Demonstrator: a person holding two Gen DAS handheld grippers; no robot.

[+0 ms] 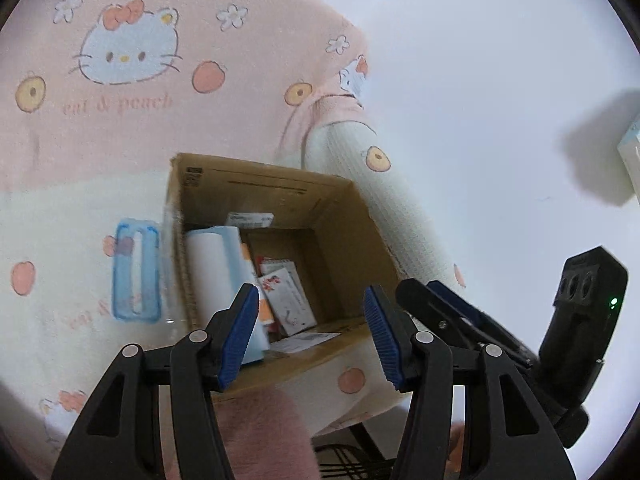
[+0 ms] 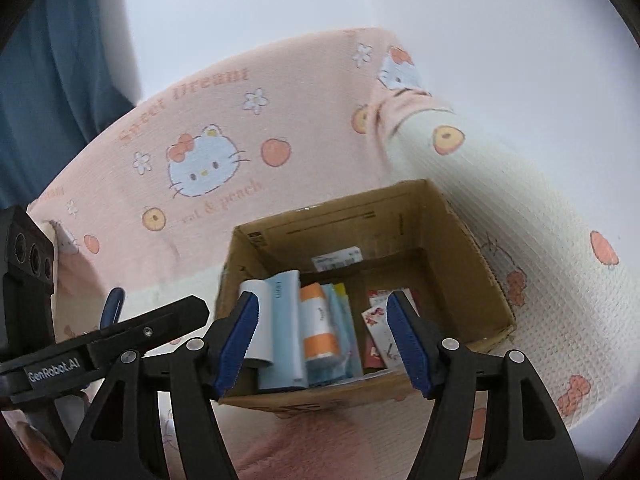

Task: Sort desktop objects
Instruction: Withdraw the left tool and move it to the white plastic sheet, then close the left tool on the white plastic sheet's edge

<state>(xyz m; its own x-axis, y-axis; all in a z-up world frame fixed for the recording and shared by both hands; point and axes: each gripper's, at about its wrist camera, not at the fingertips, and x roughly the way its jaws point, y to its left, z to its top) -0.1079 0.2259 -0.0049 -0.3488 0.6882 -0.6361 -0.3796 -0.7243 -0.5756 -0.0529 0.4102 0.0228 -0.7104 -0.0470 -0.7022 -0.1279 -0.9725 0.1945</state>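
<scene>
Pink cartoon-print cloth [image 2: 224, 128] covers the desk. Both grippers — left gripper [image 1: 311, 332], right gripper [image 2: 322, 338] — gape empty above the cardboard box [image 2: 472, 248]. Beyond, left of the box, a blue case [image 1: 137, 276] lies lengthwise away — nearer the left.

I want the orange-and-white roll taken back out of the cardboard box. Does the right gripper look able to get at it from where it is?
Probably yes. The right gripper is open and empty above the open-topped cardboard box, and the orange-and-white roll lies on top with nothing covering it, though items sit close on both sides.
</scene>
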